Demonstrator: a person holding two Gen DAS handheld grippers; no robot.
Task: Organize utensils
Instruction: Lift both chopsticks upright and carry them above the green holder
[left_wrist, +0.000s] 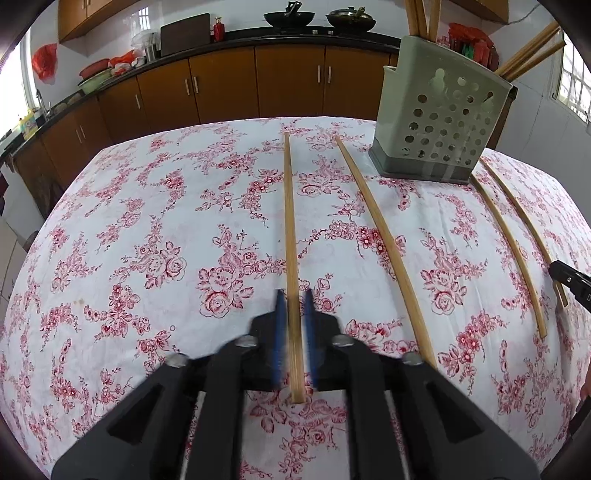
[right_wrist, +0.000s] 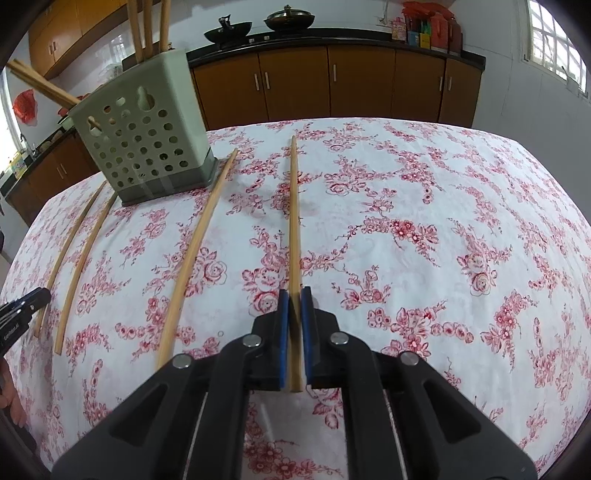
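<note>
Both grippers angle down toward the table: the left gripper (left_wrist: 294, 295) has its blue pads closed around the near end of the leftmost chopstick (left_wrist: 290, 236), and the right gripper (right_wrist: 294, 293) is clamped on the rightmost chopstick (right_wrist: 294, 221). Two more chopsticks (right_wrist: 192, 254) lie loose between them, flanking the perforated green utensil holder (left_wrist: 439, 122), which stands upright at the far edge with several chopsticks in it. Surface is a red floral tablecloth (left_wrist: 147, 240); brown kitchen cabinets (right_wrist: 332, 81) with woks on the counter stand behind.
</note>
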